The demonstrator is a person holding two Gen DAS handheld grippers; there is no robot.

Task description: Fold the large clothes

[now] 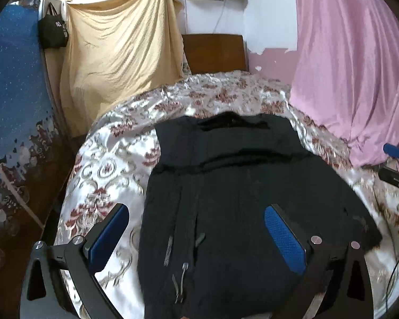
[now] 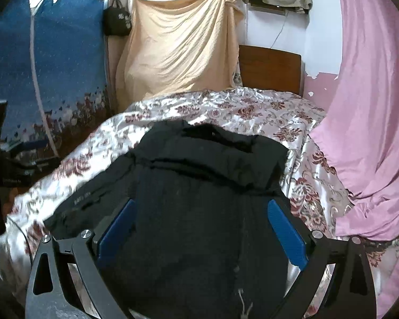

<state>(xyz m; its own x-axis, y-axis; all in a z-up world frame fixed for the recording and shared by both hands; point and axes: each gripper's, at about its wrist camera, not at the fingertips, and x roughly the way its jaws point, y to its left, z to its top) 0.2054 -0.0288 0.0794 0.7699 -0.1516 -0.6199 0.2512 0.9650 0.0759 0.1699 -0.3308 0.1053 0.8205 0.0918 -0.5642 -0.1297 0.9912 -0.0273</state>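
A large black garment (image 1: 226, 186) lies spread on the floral bedspread (image 1: 114, 164), its collar toward the headboard and its zip pulls near the camera. In the left wrist view my left gripper (image 1: 196, 210) hangs open above the garment's near part, blue pads wide apart, nothing between them. The right wrist view shows the same black garment (image 2: 199, 199) with a fold across its upper part. My right gripper (image 2: 202, 204) stands open over it, holding nothing. The right gripper's blue fingertip (image 1: 395, 151) shows at the right edge of the left view.
A wooden headboard (image 1: 215, 53) stands at the bed's far end. A yellow sheet (image 1: 119, 53) hangs behind, a pink cloth (image 1: 359, 79) drapes on the right, and a blue patterned cloth (image 1: 13, 93) on the left. A black bag (image 1: 53, 32) hangs on the wall.
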